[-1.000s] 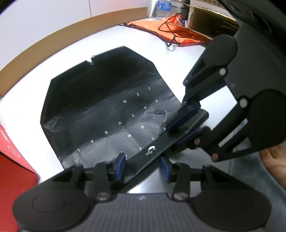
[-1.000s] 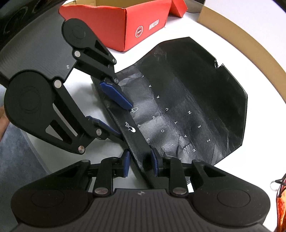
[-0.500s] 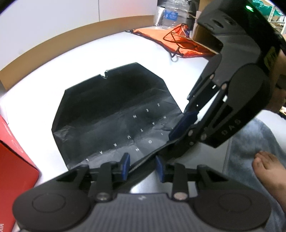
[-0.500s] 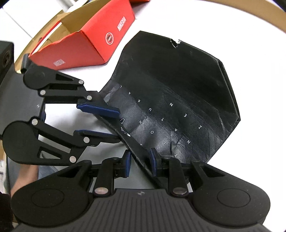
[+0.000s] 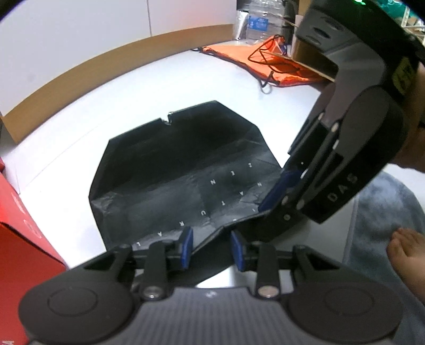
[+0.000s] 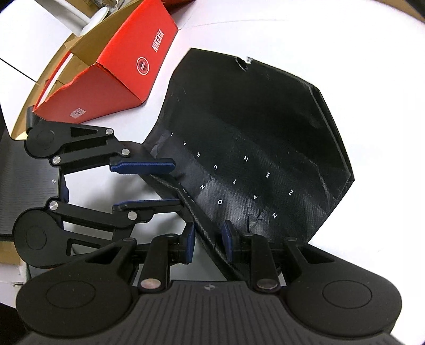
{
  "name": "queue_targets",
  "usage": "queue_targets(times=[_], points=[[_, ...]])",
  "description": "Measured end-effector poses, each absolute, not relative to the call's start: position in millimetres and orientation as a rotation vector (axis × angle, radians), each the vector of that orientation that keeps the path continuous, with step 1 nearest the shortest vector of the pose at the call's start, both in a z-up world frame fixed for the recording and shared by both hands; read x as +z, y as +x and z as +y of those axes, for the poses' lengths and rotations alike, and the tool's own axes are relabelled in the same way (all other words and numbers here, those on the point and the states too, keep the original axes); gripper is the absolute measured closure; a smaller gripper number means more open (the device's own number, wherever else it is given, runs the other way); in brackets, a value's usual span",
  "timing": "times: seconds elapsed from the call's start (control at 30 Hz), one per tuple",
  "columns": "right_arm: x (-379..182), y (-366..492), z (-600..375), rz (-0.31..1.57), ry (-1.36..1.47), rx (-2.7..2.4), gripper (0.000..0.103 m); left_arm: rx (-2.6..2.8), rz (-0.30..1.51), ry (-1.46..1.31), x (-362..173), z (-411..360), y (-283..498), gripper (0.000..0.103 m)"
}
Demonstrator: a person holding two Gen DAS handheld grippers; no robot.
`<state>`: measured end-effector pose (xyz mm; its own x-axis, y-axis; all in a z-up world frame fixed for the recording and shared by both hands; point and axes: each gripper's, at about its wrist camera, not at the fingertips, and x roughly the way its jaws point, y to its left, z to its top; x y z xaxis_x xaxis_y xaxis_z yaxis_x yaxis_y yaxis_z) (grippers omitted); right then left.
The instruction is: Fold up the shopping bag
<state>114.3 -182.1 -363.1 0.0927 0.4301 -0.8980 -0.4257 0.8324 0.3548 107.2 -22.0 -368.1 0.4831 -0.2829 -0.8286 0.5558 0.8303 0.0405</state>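
A black shopping bag [image 5: 175, 164] with small white letters lies flat on the white table, its near edge lifted; it also shows in the right wrist view [image 6: 260, 138]. My left gripper [image 5: 212, 248] has its blue pads around the bag's raised near edge, at the left end. My right gripper [image 6: 208, 244] holds the same edge further right, with the bag's black handle cord between its pads. Each gripper shows in the other's view: the right [image 5: 281, 185], the left [image 6: 148, 183]. Both pairs of jaws stand narrowly apart with the bag edge between them.
A red cardboard box [image 6: 111, 69] stands left of the bag, close to the left gripper. An orange drawstring bag [image 5: 265, 63] and water bottles [image 5: 255, 24] lie at the far right. A brown rim [image 5: 106, 69] bounds the table. A bare foot [image 5: 406, 254] is at right.
Both grippers have lifted the bag's near edge up off the table and carried it away from the table's front edge; the bag's far part stays flat.
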Motion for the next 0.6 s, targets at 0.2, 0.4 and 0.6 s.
queue_targets(times=[0.2,0.4,0.6], points=[[-362,112,-188,1.33,0.033,0.602,0.078,-0.53,0.938,0.324,-359,-17,107,0.069],[-370,118,-205,1.4,0.209,0.59,0.078,-0.543,0.932,0.351,-361,-17,104,0.069],[-375,120,-211,1.424,0.256,0.592,0.079,-0.549,0.928,0.364,-364,-16,106,0.069]])
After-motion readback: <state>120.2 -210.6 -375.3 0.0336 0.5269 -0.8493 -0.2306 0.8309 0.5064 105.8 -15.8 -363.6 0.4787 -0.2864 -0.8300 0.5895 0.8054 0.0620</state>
